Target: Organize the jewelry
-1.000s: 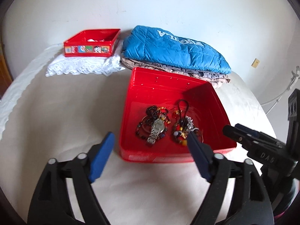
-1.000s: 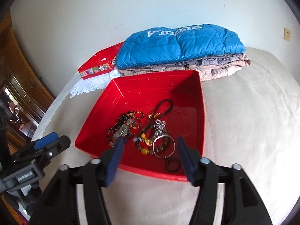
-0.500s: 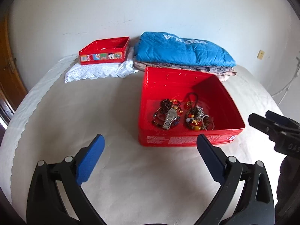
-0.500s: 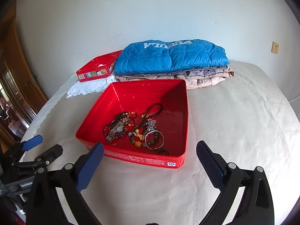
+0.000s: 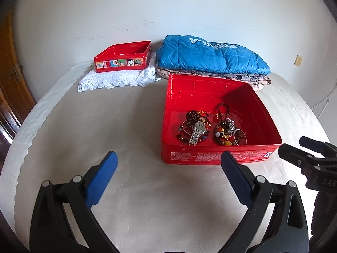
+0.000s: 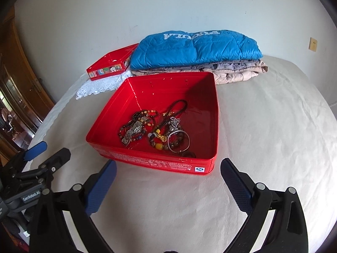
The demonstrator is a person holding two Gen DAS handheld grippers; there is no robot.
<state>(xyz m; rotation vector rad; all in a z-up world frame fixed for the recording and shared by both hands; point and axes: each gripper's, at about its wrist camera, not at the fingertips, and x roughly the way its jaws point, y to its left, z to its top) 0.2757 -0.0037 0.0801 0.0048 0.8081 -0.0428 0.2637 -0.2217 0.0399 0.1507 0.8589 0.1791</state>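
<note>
A large red tin (image 5: 212, 158) (image 6: 160, 162) sits on the bed. Inside lies a tangle of jewelry: a silver watch (image 5: 198, 131) (image 6: 132, 131), bead bracelets (image 5: 223, 136) (image 6: 157, 139), a silver bangle (image 6: 179, 141) and a dark cord necklace (image 5: 223, 110) (image 6: 178, 107). My left gripper (image 5: 168, 179) is open and empty, in front of the tin and to its left. My right gripper (image 6: 168, 181) is open and empty, just in front of the tin's near wall. Each gripper shows in the other's view, the right one (image 5: 303, 151) and the left one (image 6: 46, 154).
A smaller red tin with cartoon pictures (image 5: 121, 62) (image 6: 107, 67) rests on a white lace cloth (image 5: 118, 79) at the back left. A blue quilted jacket (image 5: 212, 54) (image 6: 195, 46) lies on folded clothes behind the large tin. A wooden cabinet (image 6: 19, 97) stands at left.
Both grippers have pulled back from the large tin and their jaws have opened wide. The tin and jewelry have not moved.
</note>
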